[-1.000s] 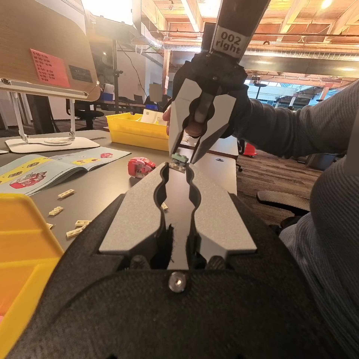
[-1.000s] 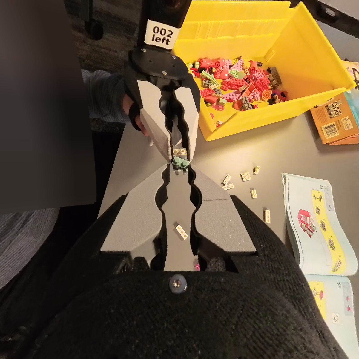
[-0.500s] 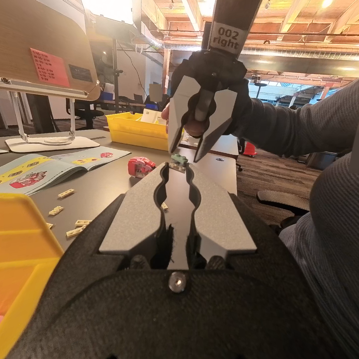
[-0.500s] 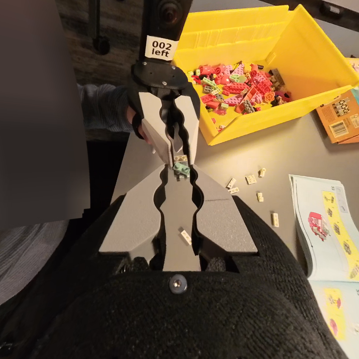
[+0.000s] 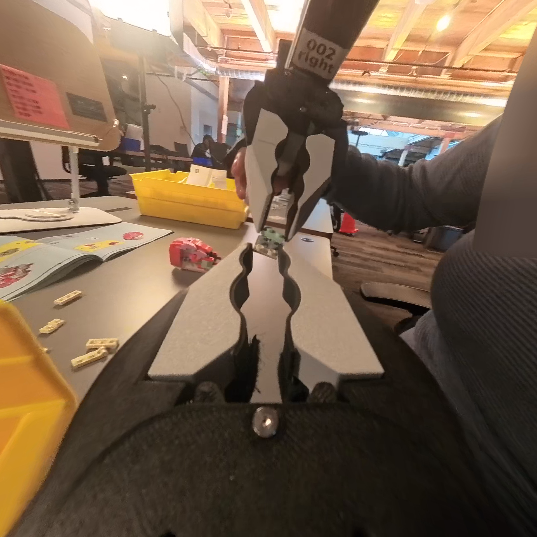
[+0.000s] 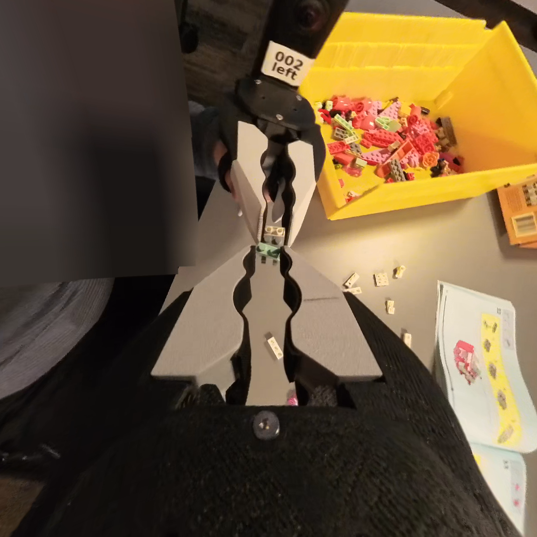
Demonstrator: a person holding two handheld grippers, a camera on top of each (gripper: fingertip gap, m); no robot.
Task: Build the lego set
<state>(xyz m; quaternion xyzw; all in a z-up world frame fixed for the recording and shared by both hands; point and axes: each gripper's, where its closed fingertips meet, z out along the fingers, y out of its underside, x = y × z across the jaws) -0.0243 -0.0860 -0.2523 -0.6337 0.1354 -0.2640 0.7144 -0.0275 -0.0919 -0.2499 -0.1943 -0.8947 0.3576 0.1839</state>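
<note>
My left gripper (image 5: 265, 249) is shut on a small tan and grey brick stack (image 5: 266, 251), held in the air over the table edge. In the right wrist view this stack (image 6: 274, 232) sits between the left gripper's fingers. A mint green brick (image 5: 271, 234) sits on the stack's end. My right gripper (image 6: 268, 250) meets the left one tip to tip and is shut on the mint green brick (image 6: 268, 250), with both pads against its sides. In the left wrist view the right gripper (image 5: 274, 232) comes down from above.
A yellow bin (image 6: 436, 189) of mixed red, pink and green bricks stands behind. Loose tan plates (image 6: 380, 279) lie on the grey table (image 6: 406, 247), with an open booklet (image 6: 479, 348) to the right. A red and pink model (image 5: 191, 258) and a second yellow bin (image 5: 189, 200) lie ahead. My two grippers' fingertips are within a few centimetres of each other.
My right gripper widened and lifted slightly off the green brick half a second ago, then came down and closed on it again. The left gripper kept its grip on the stack.
</note>
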